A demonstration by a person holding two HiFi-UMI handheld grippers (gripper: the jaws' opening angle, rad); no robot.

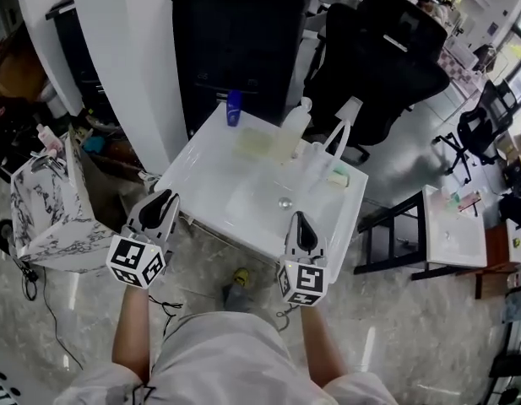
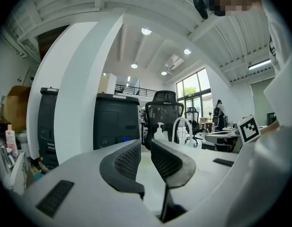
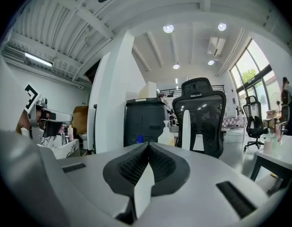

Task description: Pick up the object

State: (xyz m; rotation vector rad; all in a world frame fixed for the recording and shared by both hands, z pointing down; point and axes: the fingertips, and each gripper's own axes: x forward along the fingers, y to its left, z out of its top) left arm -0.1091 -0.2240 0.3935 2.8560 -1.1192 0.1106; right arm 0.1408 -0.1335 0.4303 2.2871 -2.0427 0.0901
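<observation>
A white wash basin (image 1: 201,175) stands in front of me. On its back edge are a small blue bottle (image 1: 234,108) and a clear spray bottle (image 1: 294,125), beside a white faucet (image 1: 340,133). A pale green soap bar (image 1: 339,178) lies at the right of the basin. My left gripper (image 1: 165,199) hovers at the basin's front left corner, its jaws a narrow gap apart with nothing between them (image 2: 146,144). My right gripper (image 1: 301,224) hangs over the front edge, shut and empty (image 3: 147,145). The blue bottle (image 3: 139,138) and spray bottle (image 3: 166,135) show far ahead.
A black cabinet (image 1: 235,32) and a white pillar (image 1: 133,57) stand behind the basin. A black office chair (image 1: 378,57) is at the back right. A marble-patterned bin (image 1: 49,209) sits at the left. A low white side table (image 1: 453,234) is at the right.
</observation>
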